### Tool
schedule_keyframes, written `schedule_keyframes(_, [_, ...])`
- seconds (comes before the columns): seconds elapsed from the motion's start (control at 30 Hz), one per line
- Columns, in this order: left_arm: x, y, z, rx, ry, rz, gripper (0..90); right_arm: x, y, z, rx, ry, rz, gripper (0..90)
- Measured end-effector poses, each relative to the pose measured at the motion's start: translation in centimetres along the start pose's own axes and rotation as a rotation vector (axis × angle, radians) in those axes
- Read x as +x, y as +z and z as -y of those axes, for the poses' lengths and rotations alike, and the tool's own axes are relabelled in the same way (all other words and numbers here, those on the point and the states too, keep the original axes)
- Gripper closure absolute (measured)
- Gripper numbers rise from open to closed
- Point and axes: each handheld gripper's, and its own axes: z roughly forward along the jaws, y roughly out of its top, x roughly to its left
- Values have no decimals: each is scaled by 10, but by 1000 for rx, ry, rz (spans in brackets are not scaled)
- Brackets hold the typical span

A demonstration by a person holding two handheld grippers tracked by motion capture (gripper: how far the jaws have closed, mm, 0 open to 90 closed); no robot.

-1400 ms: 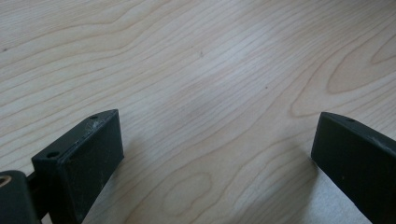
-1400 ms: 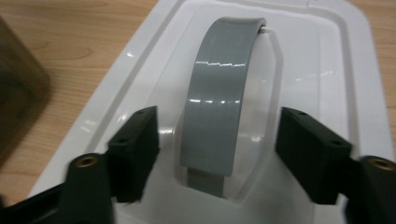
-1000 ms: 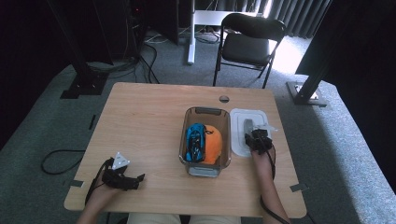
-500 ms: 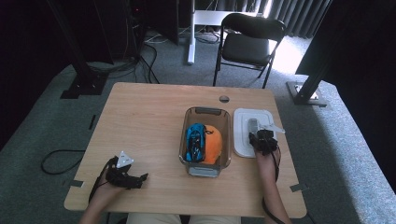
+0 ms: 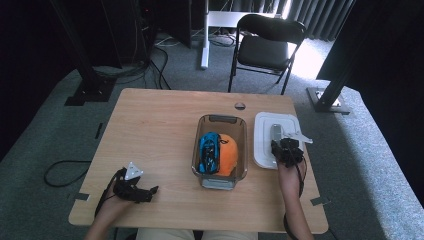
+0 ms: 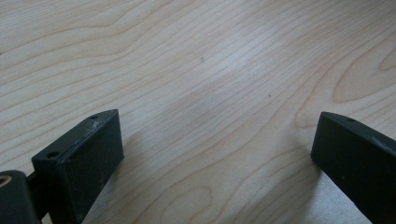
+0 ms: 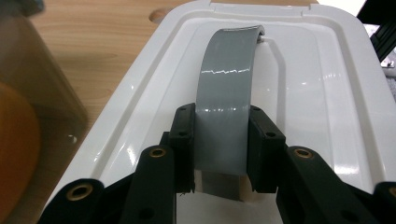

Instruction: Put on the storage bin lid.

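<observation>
The right gripper (image 7: 219, 144) has its fingers (image 7: 184, 144) closed on the grey handle (image 7: 226, 88) of the white lid (image 5: 274, 137), which lies on the tabletop (image 5: 160, 125) just right of the clear container (image 5: 221, 150); the step in hand looks like lifting that lid to cap the container. The next move likely calls for raising it clear of the container's rim, carrying it left and setting it down square over the opening, above the blue toy car (image 5: 208, 151) and the orange thing (image 5: 228, 154) inside. The lid sits near the tabletop's right edge, so room lies leftward. The left gripper (image 5: 142, 192) rests well apart near the front-left corner, fingers (image 6: 81, 163) wide and holding nothing, over bare wood.
</observation>
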Motion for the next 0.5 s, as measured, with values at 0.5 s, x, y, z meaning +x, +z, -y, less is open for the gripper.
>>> schedule_keyframes(0.5, [0, 0, 0, -5, 0, -4, 29, 27, -45, -30, -94, -48, -17, 676])
